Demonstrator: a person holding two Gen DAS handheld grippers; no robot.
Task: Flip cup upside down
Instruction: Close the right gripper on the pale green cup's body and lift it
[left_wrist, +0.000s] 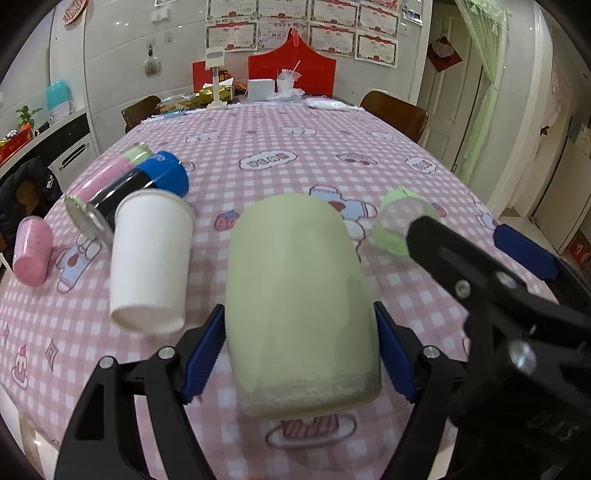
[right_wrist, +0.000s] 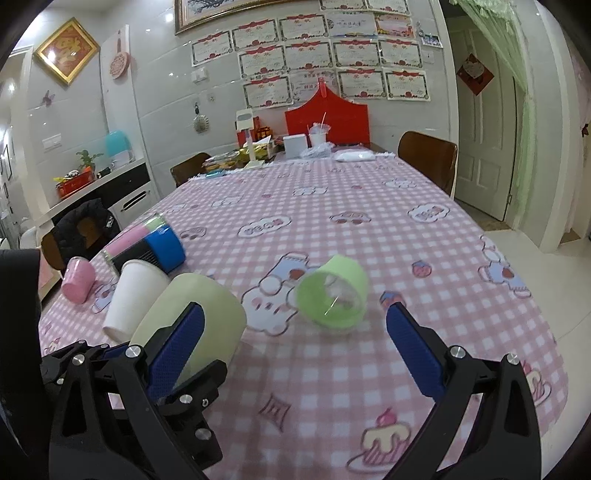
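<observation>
Pink checkered tablecloth (left_wrist: 295, 155) lies beneath; left gripper (left_wrist: 299, 354) clamps the pale green cup (left_wrist: 299, 295), while right gripper (right_wrist: 295, 354) gapes empty.

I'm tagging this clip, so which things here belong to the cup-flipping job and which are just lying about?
In the job:
pale green cup, between the left gripper fingers
right gripper, open, facing the bright green cup on its side

Lying about:
white paper cup
pink cup
blue-capped tumbler
</observation>
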